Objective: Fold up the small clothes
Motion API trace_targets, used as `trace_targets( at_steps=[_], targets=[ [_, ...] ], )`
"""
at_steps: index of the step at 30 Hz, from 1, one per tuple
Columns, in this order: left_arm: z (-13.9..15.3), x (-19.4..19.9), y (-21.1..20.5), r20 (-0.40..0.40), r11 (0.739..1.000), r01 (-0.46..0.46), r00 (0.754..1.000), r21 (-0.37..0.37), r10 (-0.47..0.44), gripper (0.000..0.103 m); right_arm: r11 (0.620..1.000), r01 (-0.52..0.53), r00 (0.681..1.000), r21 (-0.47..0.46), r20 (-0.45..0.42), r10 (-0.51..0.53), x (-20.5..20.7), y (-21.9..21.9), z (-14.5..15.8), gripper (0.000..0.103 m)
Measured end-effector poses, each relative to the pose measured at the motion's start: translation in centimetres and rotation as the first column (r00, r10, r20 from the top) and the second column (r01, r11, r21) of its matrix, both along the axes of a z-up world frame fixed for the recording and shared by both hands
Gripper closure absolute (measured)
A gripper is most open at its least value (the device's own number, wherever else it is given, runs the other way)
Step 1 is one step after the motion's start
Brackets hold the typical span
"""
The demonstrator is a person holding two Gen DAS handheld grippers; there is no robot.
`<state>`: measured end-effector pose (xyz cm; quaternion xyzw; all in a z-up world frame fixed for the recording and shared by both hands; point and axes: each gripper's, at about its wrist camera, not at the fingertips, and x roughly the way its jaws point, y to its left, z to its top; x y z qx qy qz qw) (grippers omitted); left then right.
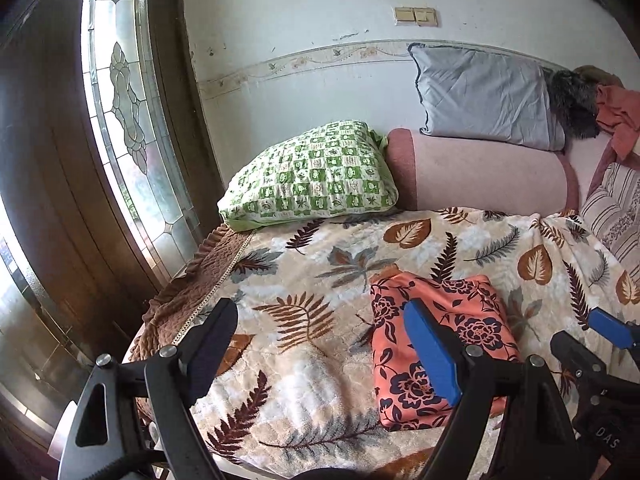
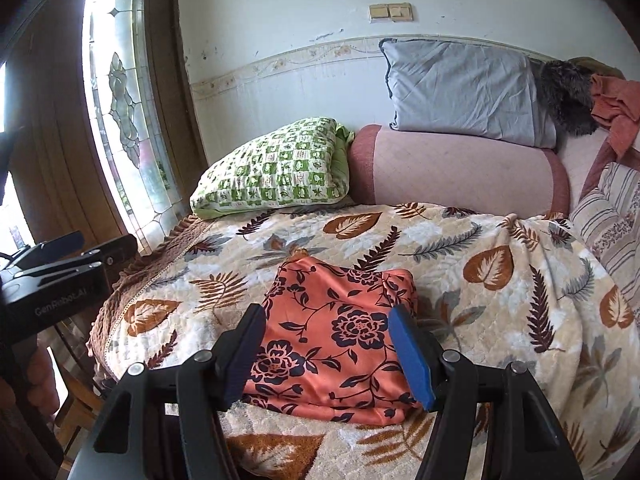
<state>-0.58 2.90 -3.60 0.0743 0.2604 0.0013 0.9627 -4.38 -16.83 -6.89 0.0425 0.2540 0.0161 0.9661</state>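
An orange garment with dark flower print (image 1: 436,344) lies folded into a compact rectangle on the leaf-patterned blanket (image 1: 320,264). It also shows in the right wrist view (image 2: 340,340). My left gripper (image 1: 320,352) is open and empty, held above the blanket to the left of the garment. My right gripper (image 2: 328,348) is open and empty, hovering just above the garment's near part. The right gripper's blue finger shows at the right edge of the left wrist view (image 1: 608,326). The left gripper shows at the left edge of the right wrist view (image 2: 72,252).
A green checked pillow (image 1: 312,172) lies at the back left, a pink bolster (image 1: 480,176) behind the blanket, a grey pillow (image 1: 484,96) on top of it. Loose orange cloth (image 1: 620,120) lies far right. A wooden door with a glass pane (image 1: 120,120) stands at the left.
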Motion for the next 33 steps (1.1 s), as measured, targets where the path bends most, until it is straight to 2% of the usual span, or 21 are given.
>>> trace_targets(
  at_steps=[33],
  targets=[
    [0.34, -0.36, -0.37, 0.006, 1.0, 0.01, 1.0, -0.007, -0.01, 0.017, 1.0, 0.027, 1.0, 0.007, -0.013, -0.027, 0.15, 0.12, -0.12, 0.036]
  ],
)
